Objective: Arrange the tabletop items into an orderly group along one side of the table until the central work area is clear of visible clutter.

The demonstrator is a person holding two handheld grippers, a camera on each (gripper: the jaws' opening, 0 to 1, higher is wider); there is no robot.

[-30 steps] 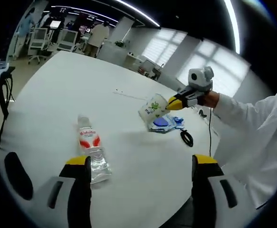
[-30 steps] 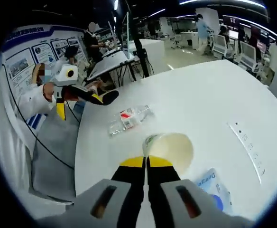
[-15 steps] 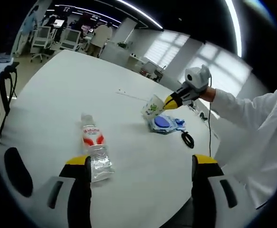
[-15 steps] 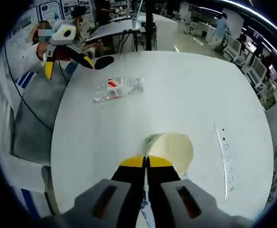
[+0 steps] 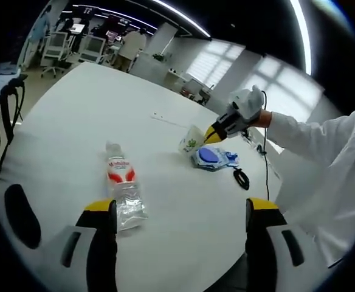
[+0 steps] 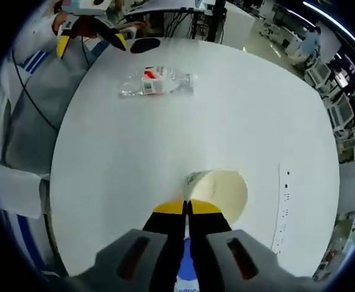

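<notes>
Right gripper (image 6: 186, 207) pinches only the paper cup's (image 6: 221, 191) rim; cup could crush or slip. Left gripper (image 5: 180, 210) gapes empty above the bottle (image 5: 122, 190) near the table (image 5: 92, 109) edge.

A broad white round worktop (image 5: 92, 115) fills an open-plan lab; beyond it stand white office chairs (image 5: 55, 45), bright shaded windows (image 5: 217, 67) and long ceiling strip lights (image 5: 299, 30).

Smooth matt white table (image 5: 74, 121), clear crinkled plastic bottle (image 5: 122, 191) — glossy red label, paper cup (image 6: 219, 193), matt inside
</notes>
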